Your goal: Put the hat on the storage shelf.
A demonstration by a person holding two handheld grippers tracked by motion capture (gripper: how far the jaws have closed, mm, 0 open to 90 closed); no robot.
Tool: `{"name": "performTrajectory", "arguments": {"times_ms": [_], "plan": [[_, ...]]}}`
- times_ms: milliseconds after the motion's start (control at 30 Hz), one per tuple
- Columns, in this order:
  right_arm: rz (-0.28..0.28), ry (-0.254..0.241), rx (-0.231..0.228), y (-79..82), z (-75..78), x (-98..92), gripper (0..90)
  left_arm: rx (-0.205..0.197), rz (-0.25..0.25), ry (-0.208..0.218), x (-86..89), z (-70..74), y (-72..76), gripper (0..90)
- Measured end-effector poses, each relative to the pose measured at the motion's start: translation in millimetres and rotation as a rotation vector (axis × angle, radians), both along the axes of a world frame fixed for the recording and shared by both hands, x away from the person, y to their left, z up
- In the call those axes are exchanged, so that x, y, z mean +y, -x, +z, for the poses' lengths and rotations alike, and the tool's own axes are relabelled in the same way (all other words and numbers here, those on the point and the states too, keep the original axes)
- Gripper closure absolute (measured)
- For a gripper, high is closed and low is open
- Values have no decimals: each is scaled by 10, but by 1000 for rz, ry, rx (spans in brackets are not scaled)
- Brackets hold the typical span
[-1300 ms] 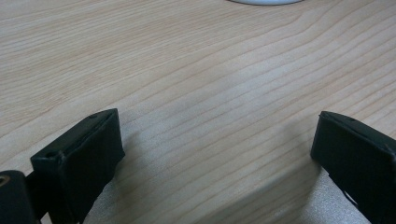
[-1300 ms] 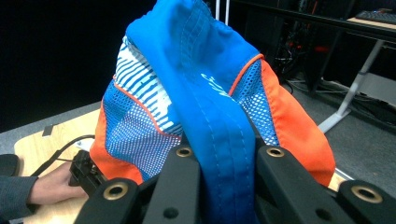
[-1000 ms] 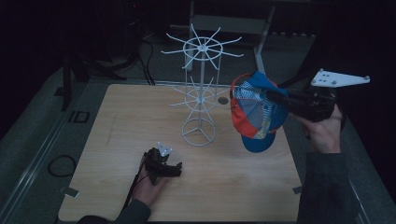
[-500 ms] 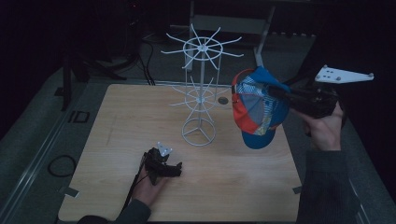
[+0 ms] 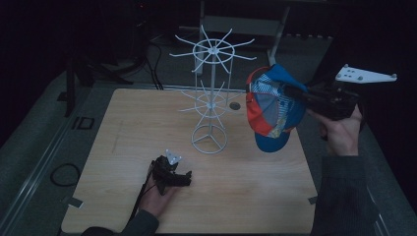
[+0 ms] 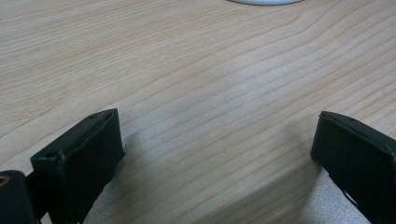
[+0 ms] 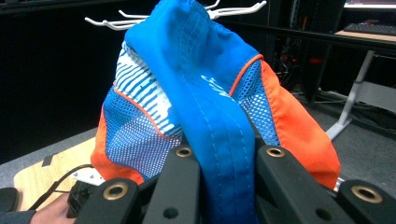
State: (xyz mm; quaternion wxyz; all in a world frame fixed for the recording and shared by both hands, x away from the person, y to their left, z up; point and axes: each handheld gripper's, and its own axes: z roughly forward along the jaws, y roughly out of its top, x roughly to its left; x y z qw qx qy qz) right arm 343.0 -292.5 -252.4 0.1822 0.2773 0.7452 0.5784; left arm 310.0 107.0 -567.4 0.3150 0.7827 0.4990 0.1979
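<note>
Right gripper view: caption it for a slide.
Right hand-held gripper clamps a blue-and-orange cap, white hook rack behind.

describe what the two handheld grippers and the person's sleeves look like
Both grippers are black. The left gripper has blocky matte jaws, a small grey three-cornered plate on top and a dark cable trailing back along the forearm. The right gripper carries a larger pale three-cornered plate with holes, and its jaws show brass-coloured rivets. Both sleeves are dark.

The cap [image 7: 205,98] is bright blue with orange side panels, orange piping, blue mesh, and a white patch striped in blue. The wire rack [image 5: 210,88] just beside the cap is white, the tabletop [image 5: 123,128] is pale wood with fine grain lines, and both claws are black.
</note>
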Motion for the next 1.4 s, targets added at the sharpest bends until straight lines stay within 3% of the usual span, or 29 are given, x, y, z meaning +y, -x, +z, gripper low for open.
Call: {"name": "performTrajectory", "arguments": {"times_ms": [433, 700, 1000, 1267, 1400], "plan": [[-10, -21, -28, -1, 130, 17, 837, 0, 0, 1, 0, -1, 0, 26], [-6, -65, -49, -24, 219, 50, 838, 0, -1, -1, 1, 0, 0, 26], [-17, -64, -15, -172, 202, 151, 836, 2, -3, -3, 3, 1, 0, 26], [-10, 27, 59, -277, 26, 268, 786, 1, -1, 0, 0, 0, 1, 26], [-36, 103, 59, -255, -44, 309, 583, 1, -1, 0, 0, 0, 1, 26]]}}
